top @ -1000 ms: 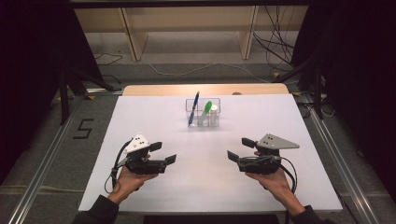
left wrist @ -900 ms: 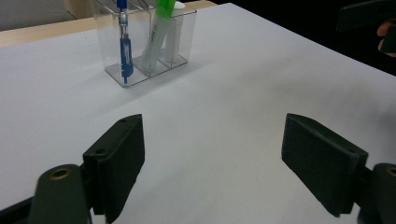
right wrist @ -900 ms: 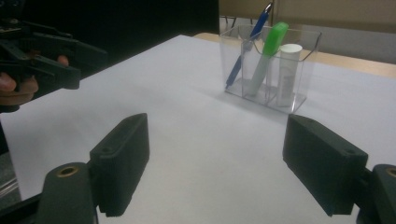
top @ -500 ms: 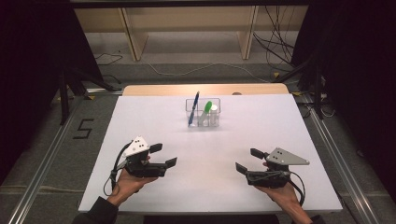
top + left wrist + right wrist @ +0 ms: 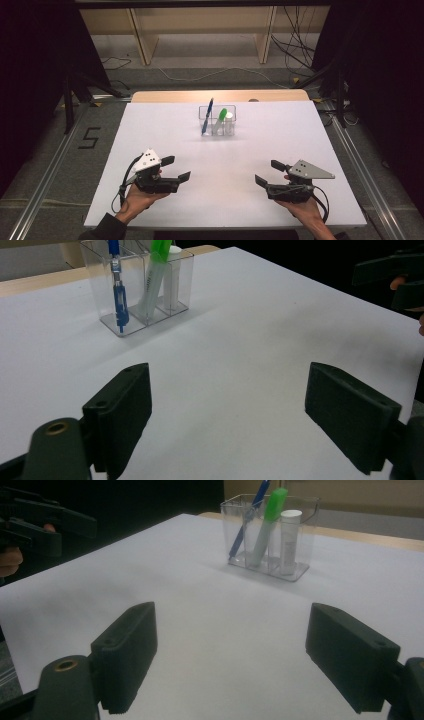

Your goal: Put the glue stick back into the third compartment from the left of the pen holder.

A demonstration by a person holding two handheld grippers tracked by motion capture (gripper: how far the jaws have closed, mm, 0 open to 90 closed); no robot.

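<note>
A clear plastic holder (image 5: pixel 216 122) with three compartments stands at the back middle of the white table (image 5: pixel 220 200). It holds a blue pen (image 5: pixel 207 116), a green marker (image 5: pixel 220 119) and a white tube (image 5: pixel 229 121), one per compartment. The same holder (image 5: pixel 137 285) (image 5: pixel 270 530) appears in both gripper views. My left gripper (image 5: pixel 176 169) is near the front left, open, jaws pointing right, nothing between them. My right gripper (image 5: pixel 269 172) is near the front right, open and empty, jaws pointing left.
A wooden strip (image 5: pixel 220 96) runs along the table's far edge. Metal rails (image 5: pixel 45 170) flank the table, with a "5" mark (image 5: pixel 89 138) on the floor at left. Cables (image 5: pixel 295 50) and shelf legs (image 5: pixel 142 40) lie beyond.
My right gripper has moved back toward the front edge and a little to the right. The left gripper has stayed almost in place. Both remain open.
</note>
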